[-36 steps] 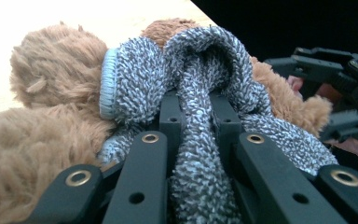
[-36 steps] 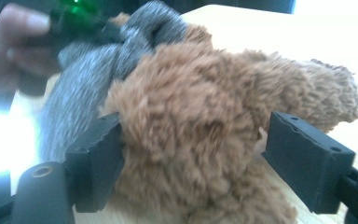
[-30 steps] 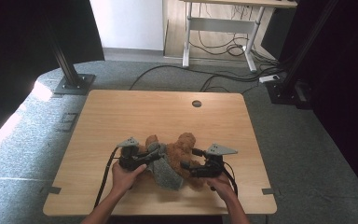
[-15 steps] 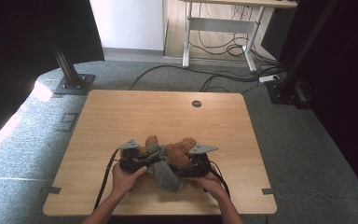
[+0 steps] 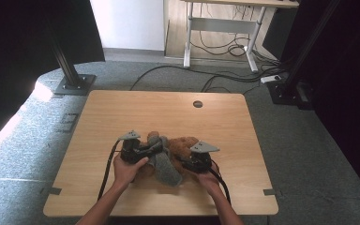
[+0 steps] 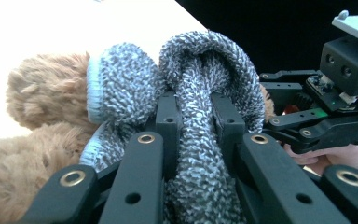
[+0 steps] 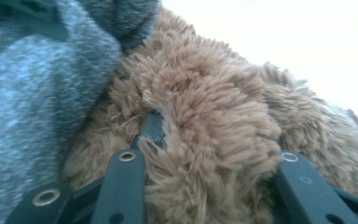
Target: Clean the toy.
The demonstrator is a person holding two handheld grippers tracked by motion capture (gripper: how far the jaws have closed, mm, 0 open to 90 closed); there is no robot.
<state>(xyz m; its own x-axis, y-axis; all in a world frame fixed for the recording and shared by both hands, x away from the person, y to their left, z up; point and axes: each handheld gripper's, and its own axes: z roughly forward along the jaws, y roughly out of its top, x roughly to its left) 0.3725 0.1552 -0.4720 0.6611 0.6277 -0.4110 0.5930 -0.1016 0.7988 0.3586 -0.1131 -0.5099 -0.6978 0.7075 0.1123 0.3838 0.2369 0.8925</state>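
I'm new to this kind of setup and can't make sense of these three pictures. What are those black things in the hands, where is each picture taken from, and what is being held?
A person holds a two-jaw tool in each hand at a wooden table. One picture looks down from above; the other two come from cameras riding on each tool. The left gripper pinches a fold of grey knitted cloth. The right gripper has just been closing, and its jaws now squeeze the brown plush toy, which the cloth partly covers.
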